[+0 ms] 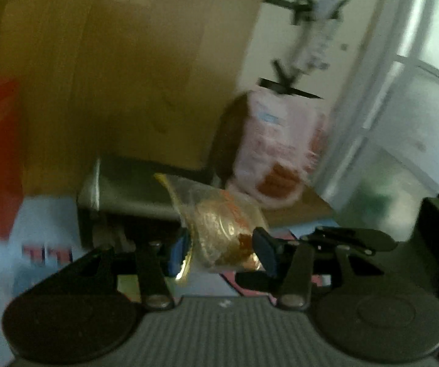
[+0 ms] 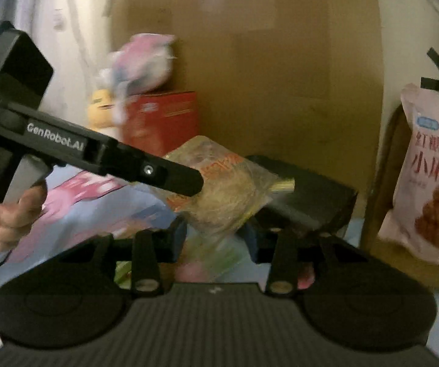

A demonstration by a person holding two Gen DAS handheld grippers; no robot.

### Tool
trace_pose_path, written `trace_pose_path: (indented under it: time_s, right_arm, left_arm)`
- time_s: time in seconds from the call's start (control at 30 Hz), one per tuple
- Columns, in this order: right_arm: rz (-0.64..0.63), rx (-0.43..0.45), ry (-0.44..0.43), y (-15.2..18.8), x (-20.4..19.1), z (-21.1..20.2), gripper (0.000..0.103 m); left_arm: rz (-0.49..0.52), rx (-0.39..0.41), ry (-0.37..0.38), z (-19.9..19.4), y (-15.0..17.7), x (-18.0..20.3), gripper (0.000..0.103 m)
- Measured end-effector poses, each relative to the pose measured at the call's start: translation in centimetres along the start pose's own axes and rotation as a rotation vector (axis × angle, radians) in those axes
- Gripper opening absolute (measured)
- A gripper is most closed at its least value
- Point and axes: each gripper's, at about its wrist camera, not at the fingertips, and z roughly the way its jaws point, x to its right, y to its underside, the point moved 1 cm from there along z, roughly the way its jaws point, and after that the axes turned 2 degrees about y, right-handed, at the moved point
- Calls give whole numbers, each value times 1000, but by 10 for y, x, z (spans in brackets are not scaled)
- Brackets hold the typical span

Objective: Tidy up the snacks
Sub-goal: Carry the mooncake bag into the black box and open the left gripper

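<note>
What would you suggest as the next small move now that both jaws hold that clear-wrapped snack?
Probably carry the clear-wrapped snack over the dark tray just behind it. Both the left gripper and right gripper pinch it, lifted off the table.

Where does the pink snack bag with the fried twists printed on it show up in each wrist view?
Left wrist view: the pink snack bag stands upright right of centre, leaning on a dark chair back, beyond the wrapped cake held in the left gripper.
Right wrist view: the same bag is at the far right edge.
Shared landmark: the large cardboard sheet against the wall.
</note>
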Motion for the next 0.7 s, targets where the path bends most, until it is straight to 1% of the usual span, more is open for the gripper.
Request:
trace_pose_path:
  time_s: [0.1, 0.17, 0.23, 0.3, 0.33, 0.37, 0.4, 0.43, 0.47, 0.5, 0.57, 0.6, 0.63, 0.67, 0.7]
  right_arm:
    - [20, -41, 43, -16, 31, 45, 39]
    - [-1, -74, 78, -18, 43, 71, 39]
    - [-18, -109, 122, -16, 52, 88, 40]
    - [-31, -102, 174, -15, 59, 90, 45]
    - [-29, -75, 180, -15, 63, 83, 46]
    - [-17, -40, 178, -14, 66, 70, 46]
    - [-1, -17, 171, -13, 69, 60, 46]
    - [22, 1, 154, -10, 70, 48, 46]
    - [47, 12, 128, -4, 71, 35, 46]
    - [74, 13, 97, 3, 72, 25, 46]
    - [142, -21, 6, 20, 73, 12, 45]
    - [169, -46, -31, 27, 72, 11, 42]
    - [189, -79, -60, 35, 71, 14, 36]
    - [199, -108, -70, 40, 69, 18, 31]
    - [200, -132, -64, 44, 68, 24, 31]
  left_arm:
    - [-33, -27, -36, 49, -26, -26, 46]
    - [-51, -44, -49, 75, -33, -41, 46]
    - [-85, -73, -72, 93, -33, -54, 49]
    - [-84, -88, -92, 102, -33, -63, 50]
    - [-68, -68, -90, 97, -33, -66, 51]
    - [-54, -35, -95, 89, -33, -68, 57]
    - [-45, 12, -110, 78, -34, -72, 62]
    - [-40, 47, -125, 69, -34, -78, 64]
    - [-38, 68, -152, 63, -33, -85, 66]
    - [-41, 69, -180, 62, -34, -92, 67]
    - [-63, 39, -206, 64, -30, -106, 67]
    - [-92, 7, -207, 71, -26, -114, 66]
    - [-125, -22, -205, 78, -21, -120, 63]
    - [-154, -46, -194, 83, -16, -124, 62]
    - [-180, -69, -174, 89, -10, -127, 63]
